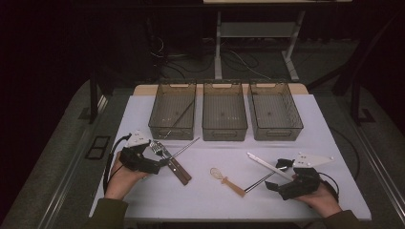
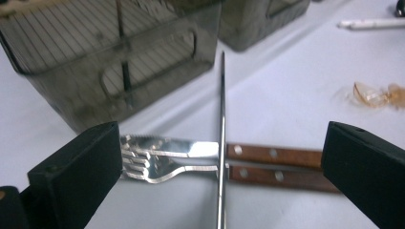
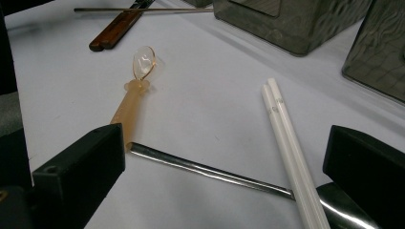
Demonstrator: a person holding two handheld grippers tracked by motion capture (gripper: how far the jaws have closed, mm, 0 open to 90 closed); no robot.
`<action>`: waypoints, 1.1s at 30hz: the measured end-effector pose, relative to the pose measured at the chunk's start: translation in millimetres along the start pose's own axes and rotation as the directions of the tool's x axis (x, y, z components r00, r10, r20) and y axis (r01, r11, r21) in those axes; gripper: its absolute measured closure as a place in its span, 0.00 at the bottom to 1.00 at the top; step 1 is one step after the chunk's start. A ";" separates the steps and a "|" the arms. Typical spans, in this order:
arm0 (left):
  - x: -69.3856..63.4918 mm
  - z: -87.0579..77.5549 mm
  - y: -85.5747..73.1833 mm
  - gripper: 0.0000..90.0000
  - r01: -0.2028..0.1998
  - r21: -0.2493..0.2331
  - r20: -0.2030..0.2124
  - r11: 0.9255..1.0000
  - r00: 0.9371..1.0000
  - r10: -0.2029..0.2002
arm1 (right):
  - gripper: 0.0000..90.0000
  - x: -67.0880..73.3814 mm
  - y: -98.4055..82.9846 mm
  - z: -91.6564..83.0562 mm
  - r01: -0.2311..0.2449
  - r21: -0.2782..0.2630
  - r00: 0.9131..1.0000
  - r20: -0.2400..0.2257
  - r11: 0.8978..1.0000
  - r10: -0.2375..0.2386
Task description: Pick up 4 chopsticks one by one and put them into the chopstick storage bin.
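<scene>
While my left gripper (image 1: 160, 160) hangs low over the fork (image 2: 157, 164) and knife (image 2: 267, 153), its jaws stand wide with nothing pressed between them; both pieces lie side by side on the tabletop (image 1: 267, 195) in the gap. My left gripper view shows what the high view blurs: the fork's tines, the knife's serrated edge, the rivets in their brown wooden handles, and a thin metal chopstick (image 2: 222, 143) lying across both. My right gripper (image 1: 277, 179) rests near the right front edge, jaws also wide and empty. Its own view shows a second steel chopstick (image 3: 210, 171) running under a pair of white plastic chopsticks (image 3: 286, 143), and an amber translucent spoon (image 3: 136, 86) with a clear bowl just beyond. From above I see three smoky, see-through ribbed bins (image 1: 224, 117) in a row at the far side, the left one holding a thin stick. My tabletop is white, smooth and matte. Around it the room is dark, with grey floor, cables and a metal stand's legs behind.
</scene>
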State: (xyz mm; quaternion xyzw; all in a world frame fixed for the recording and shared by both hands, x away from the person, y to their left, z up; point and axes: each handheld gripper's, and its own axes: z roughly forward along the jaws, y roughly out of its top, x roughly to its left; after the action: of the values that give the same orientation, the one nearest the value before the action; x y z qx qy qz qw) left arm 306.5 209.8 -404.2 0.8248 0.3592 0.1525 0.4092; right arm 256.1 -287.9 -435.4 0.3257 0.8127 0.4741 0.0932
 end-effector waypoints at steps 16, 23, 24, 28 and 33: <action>-4.5 3.1 -21.5 0.16 0.006 0.031 0.007 0.999 1.000 -0.006 | 0.00 0.8 0.1 -0.2 0.003 0.002 1.000 0.001 1.000 -0.003; 0.9 6.6 -25.6 0.32 0.015 0.044 0.019 0.999 1.000 -0.016 | 0.01 0.8 0.1 0.4 0.003 0.006 1.000 0.000 1.000 -0.003; 1.7 7.2 -26.1 0.34 0.015 0.049 0.018 0.999 1.000 -0.016 | 0.01 0.8 0.1 0.5 0.003 0.006 1.000 0.000 1.000 -0.003; 4.6 8.9 -27.4 0.41 0.011 0.045 0.023 0.999 1.000 -0.012 | 0.01 0.8 0.1 0.8 0.005 0.007 1.000 -0.001 1.000 -0.005; 6.7 13.7 -28.7 0.54 0.008 0.065 0.048 0.998 0.999 -0.011 | 0.01 0.6 0.0 1.0 0.005 0.008 1.000 -0.002 1.000 -0.005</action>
State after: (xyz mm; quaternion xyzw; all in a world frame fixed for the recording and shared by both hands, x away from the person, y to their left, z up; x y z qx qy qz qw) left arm 305.1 218.6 -435.5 0.8394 0.3580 0.1190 0.3913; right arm 256.1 -286.8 -435.8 0.3236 0.8154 0.4711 0.0925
